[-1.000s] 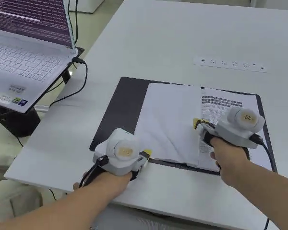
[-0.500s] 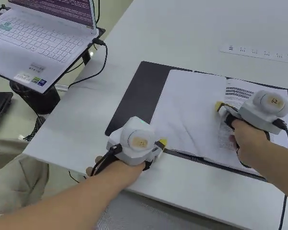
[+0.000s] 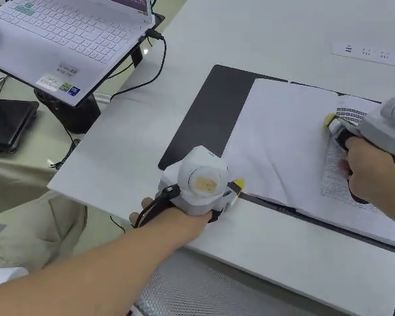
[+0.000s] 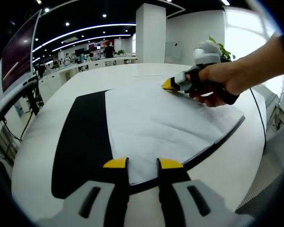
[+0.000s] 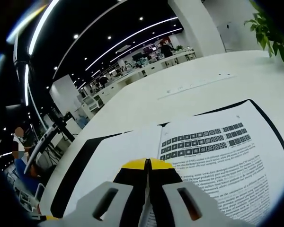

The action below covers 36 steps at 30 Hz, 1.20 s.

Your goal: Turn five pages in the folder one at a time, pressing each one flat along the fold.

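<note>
Left tongs [image 4: 143, 163], right tongs [image 5: 148, 164]: grey-white, yellow-tipped; black cable [image 3: 151, 207].

In the head view the right gripper [image 3: 330, 122] and the folder [image 3: 204, 112] run off the right edge and the laptop [image 3: 72, 33] is cut by the top and left edges. The print on the right page [image 3: 330, 174] is too small to read and partly covered by the right hand [image 3: 372, 171]. The left gripper [image 3: 236, 187] shows one yellow tip there, the rest of its jaws lying under its own body. In the right gripper view the closed jaws cover the lower fold [image 5: 159, 137], so whether they nip any paper cannot be told.
</note>
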{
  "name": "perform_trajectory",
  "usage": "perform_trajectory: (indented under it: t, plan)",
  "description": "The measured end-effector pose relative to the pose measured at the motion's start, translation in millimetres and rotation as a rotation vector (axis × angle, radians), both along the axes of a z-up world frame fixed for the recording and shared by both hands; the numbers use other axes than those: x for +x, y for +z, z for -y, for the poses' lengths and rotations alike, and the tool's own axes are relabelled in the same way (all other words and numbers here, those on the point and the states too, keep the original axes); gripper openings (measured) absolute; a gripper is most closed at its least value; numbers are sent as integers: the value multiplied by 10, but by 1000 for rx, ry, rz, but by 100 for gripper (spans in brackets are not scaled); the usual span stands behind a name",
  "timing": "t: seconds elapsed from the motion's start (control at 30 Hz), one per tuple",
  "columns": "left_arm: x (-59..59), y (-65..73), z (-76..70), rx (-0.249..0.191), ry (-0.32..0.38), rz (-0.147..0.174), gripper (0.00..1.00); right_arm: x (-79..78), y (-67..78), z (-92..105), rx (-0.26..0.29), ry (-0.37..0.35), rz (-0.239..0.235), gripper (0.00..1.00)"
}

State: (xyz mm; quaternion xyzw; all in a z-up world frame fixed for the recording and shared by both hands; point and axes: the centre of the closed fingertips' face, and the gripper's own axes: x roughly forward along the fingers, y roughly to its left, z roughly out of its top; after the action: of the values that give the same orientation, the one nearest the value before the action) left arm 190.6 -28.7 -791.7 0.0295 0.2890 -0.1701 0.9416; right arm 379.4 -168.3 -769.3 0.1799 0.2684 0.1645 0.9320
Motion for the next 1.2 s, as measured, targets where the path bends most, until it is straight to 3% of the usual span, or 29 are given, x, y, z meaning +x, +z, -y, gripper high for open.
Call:
perform_trajectory:
  t: [0.23, 0.37, 0.63, 0.9, 1.2]
  plan:
    - [8, 3, 7, -1, 0, 1, 22, 236, 7, 2, -16, -6, 15, 0]
    - [11, 7, 10, -2, 1, 2, 22, 496, -60, 22, -32, -6, 20, 0]
    - [21, 5, 17, -5, 3, 3, 22, 820, -144, 32, -90, 23, 13, 0]
    - [32, 4, 17, -6, 7, 1, 21, 782, -157, 58, -104, 33, 27, 0]
    - [36, -3, 26, -3, 2, 5, 21, 552, -122, 44, -96, 56, 34, 0]
